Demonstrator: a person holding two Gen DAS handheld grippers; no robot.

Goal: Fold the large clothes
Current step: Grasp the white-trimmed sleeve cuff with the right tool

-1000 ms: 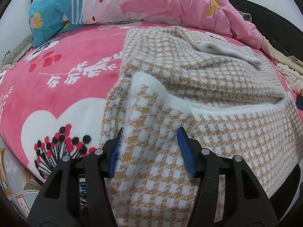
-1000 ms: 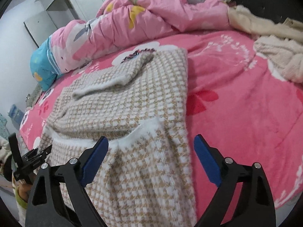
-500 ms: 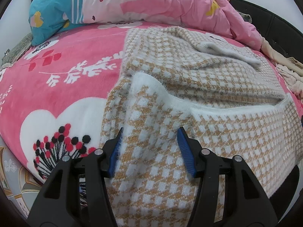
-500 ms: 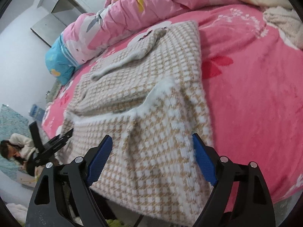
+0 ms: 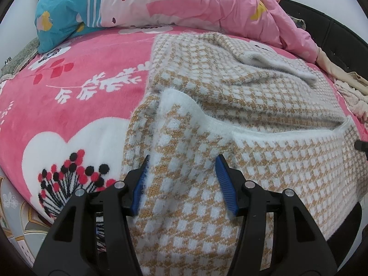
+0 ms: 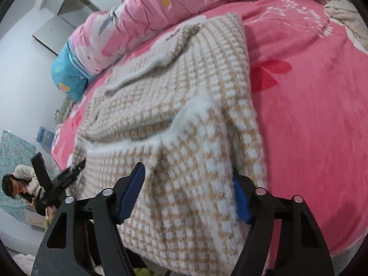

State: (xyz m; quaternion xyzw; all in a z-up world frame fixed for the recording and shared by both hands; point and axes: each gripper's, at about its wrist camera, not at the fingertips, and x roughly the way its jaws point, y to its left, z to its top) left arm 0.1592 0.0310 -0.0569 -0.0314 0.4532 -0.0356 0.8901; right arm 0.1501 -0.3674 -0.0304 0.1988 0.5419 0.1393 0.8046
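A tan-and-white checked knit garment point(image 5: 241, 105) lies spread on the pink bed, its near part hanging over the front edge; it also shows in the right wrist view point(image 6: 184, 105). A sleeve point(image 5: 280, 66) is folded across its top. My left gripper point(image 5: 182, 172) is open, its blue pads either side of the garment's near left part. My right gripper point(image 6: 188, 184) is open, straddling the garment's near right part. The left gripper also shows in the right wrist view point(image 6: 69, 174) at the garment's far corner.
A pink floral blanket point(image 5: 76, 96) covers the bed. A pink quilt point(image 5: 195, 2) and blue pillow point(image 5: 59, 20) lie at the head. Beige clothes point(image 5: 349, 89) sit at the right edge. A person point(image 6: 16, 186) sits on the floor at left.
My right gripper has moved forward and down over the garment's near right part, and its jaws have narrowed a little. The left gripper has stayed almost still.
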